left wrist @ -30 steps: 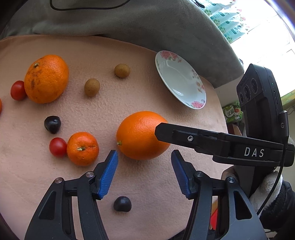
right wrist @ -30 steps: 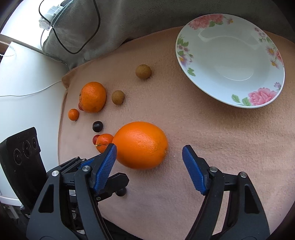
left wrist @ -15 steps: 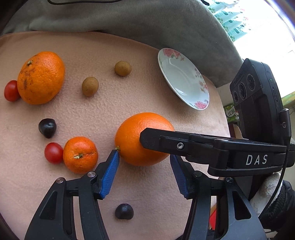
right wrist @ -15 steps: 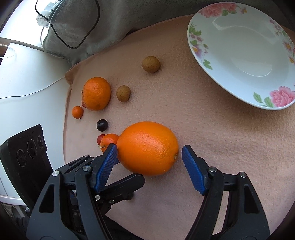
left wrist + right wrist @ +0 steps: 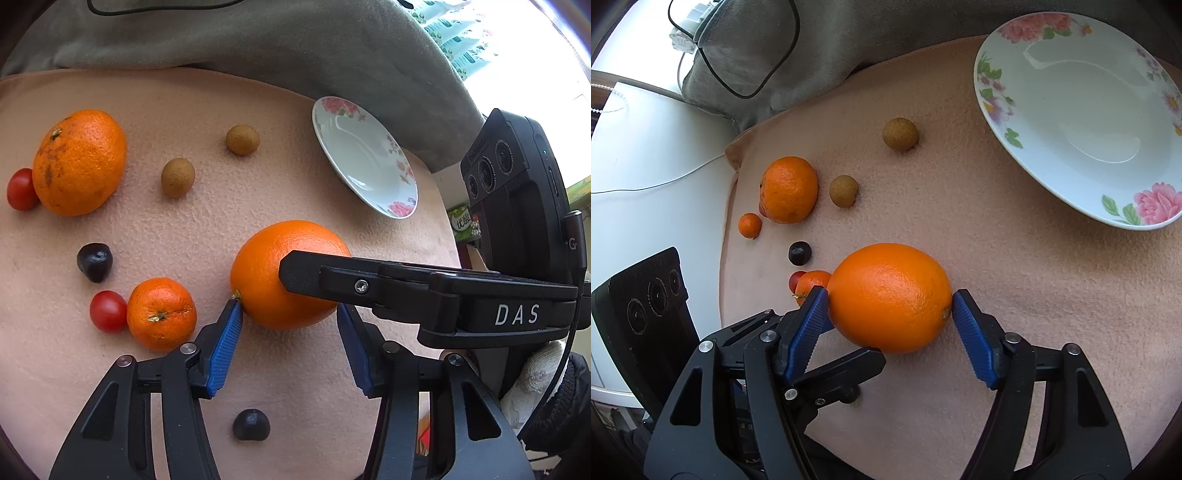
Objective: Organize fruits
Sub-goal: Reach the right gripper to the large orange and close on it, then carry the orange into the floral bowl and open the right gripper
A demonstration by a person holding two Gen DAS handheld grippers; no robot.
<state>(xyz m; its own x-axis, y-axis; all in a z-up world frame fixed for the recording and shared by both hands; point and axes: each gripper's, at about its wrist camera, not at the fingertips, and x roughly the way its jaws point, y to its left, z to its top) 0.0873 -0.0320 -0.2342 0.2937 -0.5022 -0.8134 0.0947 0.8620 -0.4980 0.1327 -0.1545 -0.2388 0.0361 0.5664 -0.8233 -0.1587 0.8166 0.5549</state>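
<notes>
So the whole thing hinges on the big orange (image 5: 890, 297) and how it sits between the right claw (image 5: 890, 321). In the right wrist view the orange lies dead centre between the two blue pads: the left pad is right up against its left side and the right pad is touching or a hair off its right end, near the little stem nub. Its long axis runs left to right, so the claw is taking it end to end, the widest way. The jaws are closing on it, and I'd call that a grip just forming, not a firm one yet.

The left claw (image 5: 290, 343) is on the near side of the same orange (image 5: 258, 273). Its jaws are closing too, its left pad tip nudging the orange's stem end, but the fruit sits beyond the tips rather than between the pads, so it isn't really holding anything. The right claw's finger crosses in front of the orange in that view.

The orange rests on the peach blanket (image 5: 997, 258) covering the bench, and the flowered plate (image 5: 1137, 218) is far and to the right. The right claw is plainly the one for the carry. The slight risk, I reckon, is the orange rolling out the far side.
</notes>
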